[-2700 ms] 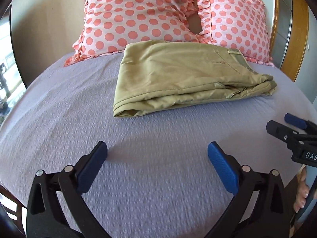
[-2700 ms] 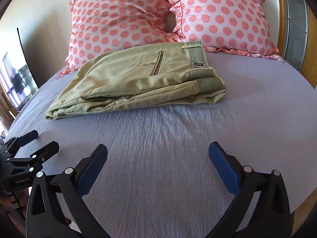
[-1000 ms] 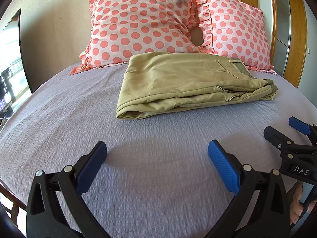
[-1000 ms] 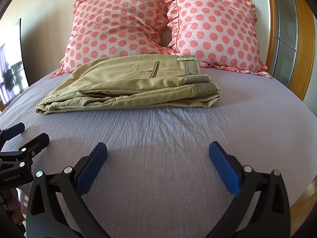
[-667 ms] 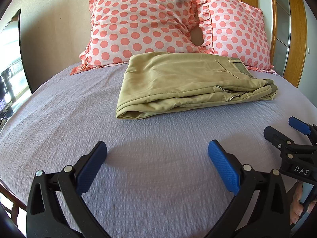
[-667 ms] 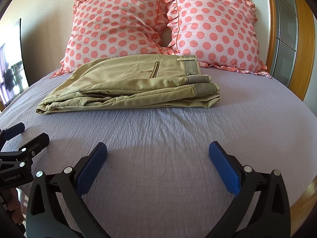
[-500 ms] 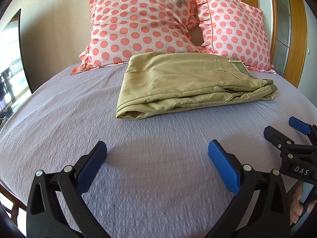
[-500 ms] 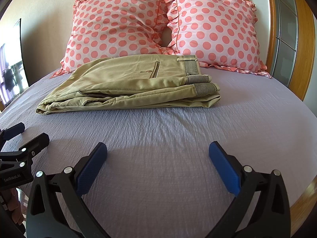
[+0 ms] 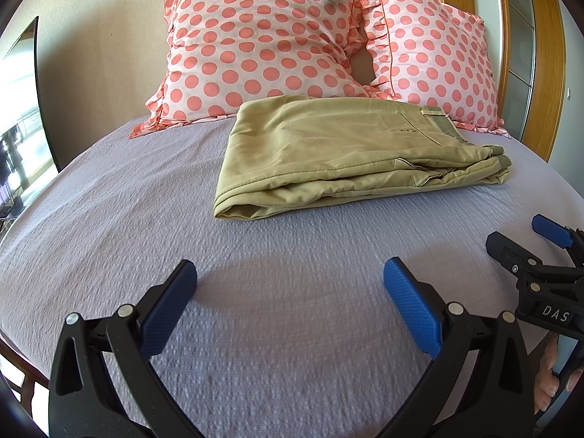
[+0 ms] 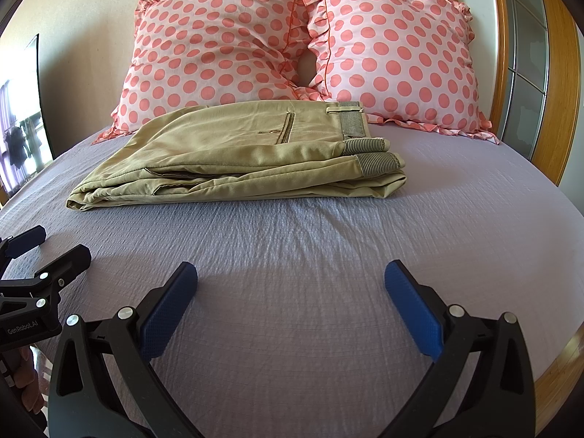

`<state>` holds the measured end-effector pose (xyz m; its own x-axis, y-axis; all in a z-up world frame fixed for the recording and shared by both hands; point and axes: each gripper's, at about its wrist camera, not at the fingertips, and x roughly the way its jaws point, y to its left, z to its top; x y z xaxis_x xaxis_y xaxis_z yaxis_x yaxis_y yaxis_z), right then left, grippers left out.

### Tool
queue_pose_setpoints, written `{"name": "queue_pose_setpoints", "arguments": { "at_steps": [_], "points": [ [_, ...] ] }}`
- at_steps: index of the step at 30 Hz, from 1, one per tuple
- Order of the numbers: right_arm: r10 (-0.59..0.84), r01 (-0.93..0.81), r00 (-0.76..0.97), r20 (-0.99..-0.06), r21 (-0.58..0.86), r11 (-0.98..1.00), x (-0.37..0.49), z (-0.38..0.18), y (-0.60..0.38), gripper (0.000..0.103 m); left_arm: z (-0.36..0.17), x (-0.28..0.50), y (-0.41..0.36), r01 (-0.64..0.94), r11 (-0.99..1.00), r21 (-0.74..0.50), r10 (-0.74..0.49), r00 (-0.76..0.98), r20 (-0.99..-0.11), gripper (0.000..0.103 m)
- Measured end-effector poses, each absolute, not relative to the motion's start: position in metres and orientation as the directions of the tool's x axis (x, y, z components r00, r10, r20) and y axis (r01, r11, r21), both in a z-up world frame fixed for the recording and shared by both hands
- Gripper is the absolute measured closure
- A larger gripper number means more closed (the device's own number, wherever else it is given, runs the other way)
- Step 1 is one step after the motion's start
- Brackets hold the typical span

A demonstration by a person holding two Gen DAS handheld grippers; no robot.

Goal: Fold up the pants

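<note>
Khaki pants lie folded into a compact stack on the lilac bed sheet, just in front of the pillows; they also show in the right wrist view, waistband to the right. My left gripper is open and empty, held over the sheet well short of the pants. My right gripper is open and empty too, also back from the pants. Each gripper shows at the edge of the other's view: the right one and the left one.
Two pink polka-dot pillows lean against the wall behind the pants. A wooden frame runs along the bed's right side. A dark screen stands at the left. Bare sheet lies between grippers and pants.
Since 2.7 s ago both grippers have drawn back and levelled, so the pillows show more fully. Over the last second nothing has moved.
</note>
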<state>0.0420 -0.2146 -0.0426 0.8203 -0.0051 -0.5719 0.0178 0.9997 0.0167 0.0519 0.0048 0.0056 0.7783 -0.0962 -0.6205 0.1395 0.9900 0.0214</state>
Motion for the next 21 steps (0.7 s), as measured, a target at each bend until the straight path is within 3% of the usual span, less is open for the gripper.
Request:
{"name": "queue_pose_setpoints", "arguments": {
  "at_steps": [21],
  "points": [
    [-0.005, 0.018, 0.821, -0.572, 0.017, 1.000, 0.0419, -0.0427, -0.2145, 0.001, 0.0030, 0.0507, 0.0052, 0.139, 0.990, 0.021, -0.096, 0.779, -0.619, 0.002]
  ]
}}
